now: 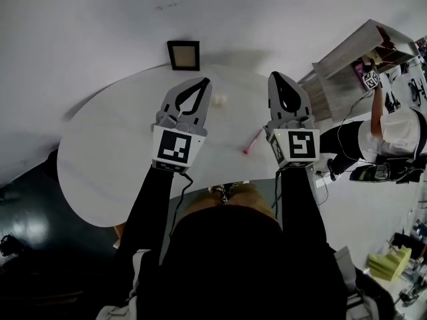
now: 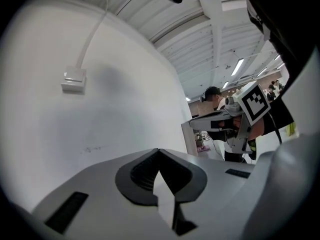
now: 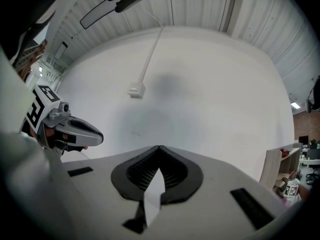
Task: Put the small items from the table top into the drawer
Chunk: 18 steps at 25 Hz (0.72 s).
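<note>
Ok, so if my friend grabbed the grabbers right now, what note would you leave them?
Left gripper: fingers shut, empty, held over the round white table.
Right gripper: fingers shut, empty, beside the left one.
Things: a thin pink stick-like item and a small pale lump lie on the table; a dark square frame sits at its far edge.
Done: neither small item has been picked up.
Left: put both into the drawer, which no view shows.
</note>
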Tool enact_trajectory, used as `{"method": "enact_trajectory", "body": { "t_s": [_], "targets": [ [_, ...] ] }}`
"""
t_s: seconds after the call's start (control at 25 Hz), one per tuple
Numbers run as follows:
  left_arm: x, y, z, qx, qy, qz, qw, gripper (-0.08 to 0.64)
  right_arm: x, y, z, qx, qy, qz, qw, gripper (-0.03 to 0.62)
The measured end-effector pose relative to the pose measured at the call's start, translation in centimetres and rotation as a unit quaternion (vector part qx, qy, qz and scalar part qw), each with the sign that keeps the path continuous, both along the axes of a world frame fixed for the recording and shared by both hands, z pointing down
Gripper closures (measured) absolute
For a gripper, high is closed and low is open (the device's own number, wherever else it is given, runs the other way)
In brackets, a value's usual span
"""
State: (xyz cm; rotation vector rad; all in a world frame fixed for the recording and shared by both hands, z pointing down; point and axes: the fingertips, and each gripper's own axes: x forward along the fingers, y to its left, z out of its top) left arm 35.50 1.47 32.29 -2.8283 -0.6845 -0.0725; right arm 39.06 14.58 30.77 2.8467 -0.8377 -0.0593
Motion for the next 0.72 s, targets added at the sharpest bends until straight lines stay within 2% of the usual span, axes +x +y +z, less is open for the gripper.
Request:
{"method": "enact_trajectory", "body": {
  "t_s": [0.2, 0.36, 0.4, 0.48, 0.6, 0.72],
  "targets": [
    [1.3, 0.3, 1.1, 0.023, -0.014, 0.027, 0.9993, 0.544, 1.1, 0.3, 0.9, -0.001, -0.018, 0.014, 1.0, 0.569],
    [2.3, 2.1, 5.2, 0.051, -0.058, 0.104, 0.9917, 0.54, 1.6, 0.3, 1.9, -0.006, -0.033, 0.02, 0.999, 0.569],
    [2.7, 2.4, 6.7, 0.066, -0.074, 0.12, 0.9878, 0.503, 1.7, 0.4, 2.1, -0.009, -0.035, 0.021, 0.999, 0.569],
    [3.3, 3.0, 9.9, 0.103, -0.113, 0.149, 0.977, 0.377, 2.0, 0.8, 2.6, -0.021, -0.035, 0.021, 0.999, 0.569],
    [4.2, 3.5, 14.6, 0.17, -0.155, 0.191, 0.9542, 0.35, 2.4, 2.0, 3.6, -0.028, -0.044, 0.034, 0.998, 0.569],
    [4.6, 4.0, 18.9, 0.225, -0.198, 0.239, 0.9236, 0.348, 2.4, 3.0, 4.4, -0.031, -0.054, 0.043, 0.997, 0.569]
  ]
}}
